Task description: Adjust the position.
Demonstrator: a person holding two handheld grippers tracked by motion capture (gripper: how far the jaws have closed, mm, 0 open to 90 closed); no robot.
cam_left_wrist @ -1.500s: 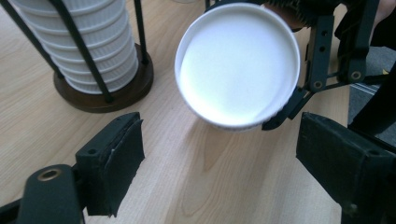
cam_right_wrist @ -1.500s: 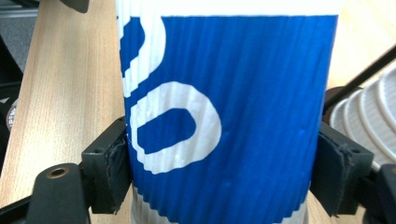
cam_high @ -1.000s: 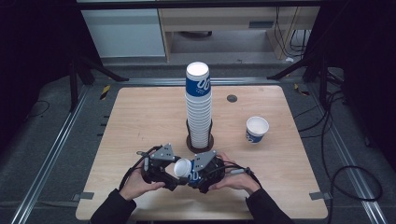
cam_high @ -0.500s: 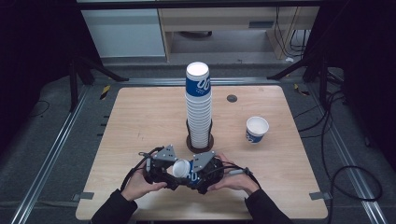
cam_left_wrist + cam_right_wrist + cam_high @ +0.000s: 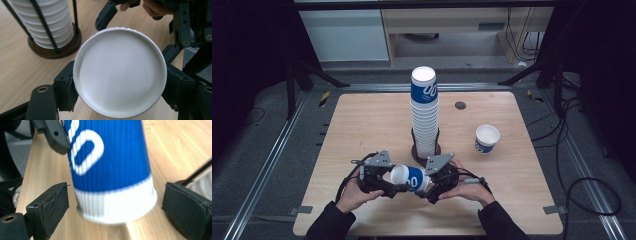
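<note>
Cup clamped in left jaws, right jaws apart.

Work area: wooden table in a dim room.
The light wood tabletop stands on dark grey floor covering, with metal rails along both sides. Black cables lie on the floor at right. A pale cabinet and a low shelf unit stand behind the table.
</note>
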